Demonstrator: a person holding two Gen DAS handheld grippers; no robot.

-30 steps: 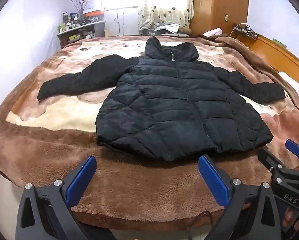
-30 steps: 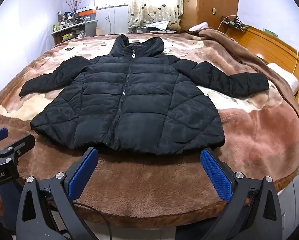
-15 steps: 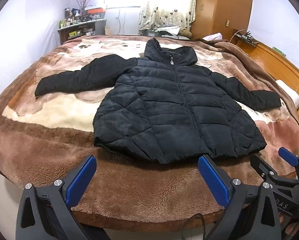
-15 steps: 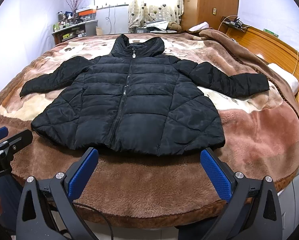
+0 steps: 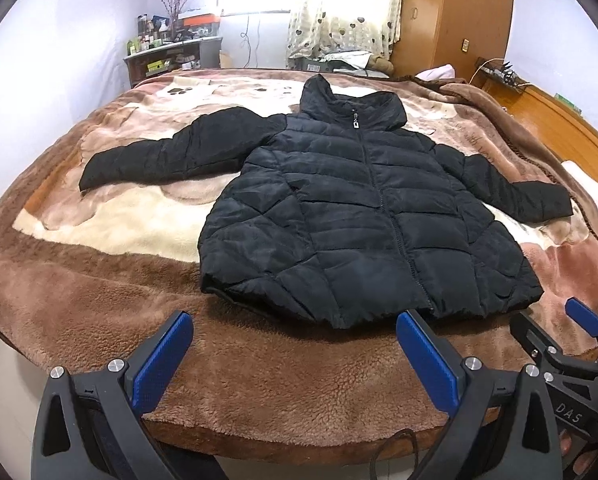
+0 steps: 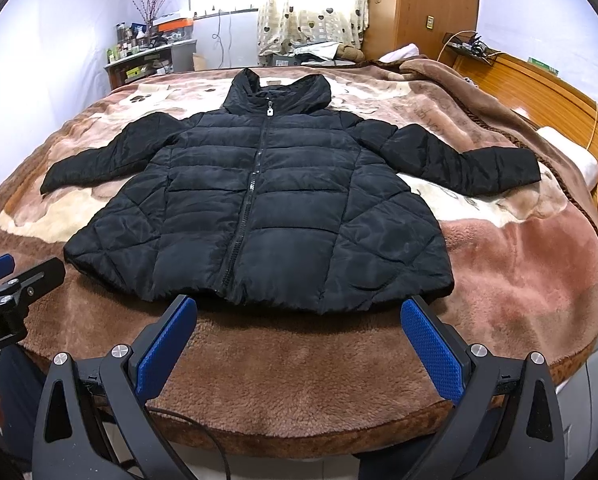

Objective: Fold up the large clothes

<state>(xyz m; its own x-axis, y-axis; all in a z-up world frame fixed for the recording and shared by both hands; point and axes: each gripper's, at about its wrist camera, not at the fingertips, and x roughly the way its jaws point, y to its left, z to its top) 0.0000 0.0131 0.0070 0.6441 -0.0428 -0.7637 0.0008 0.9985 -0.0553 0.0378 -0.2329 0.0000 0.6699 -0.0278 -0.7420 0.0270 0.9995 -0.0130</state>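
One black jacket with two sleeves, one blanket, two grippers.

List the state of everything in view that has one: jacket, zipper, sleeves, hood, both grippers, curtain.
Black puffer jacket: spread flat, front up, unfolded, on the blanket.
Zipper: closed up to the collar.
Sleeves: stretched out to both sides.
Hood: lying flat beyond the collar.
Left gripper: open, empty, short of the hem.
Right gripper: open, empty, short of the hem.
Curtain: drawn closed.
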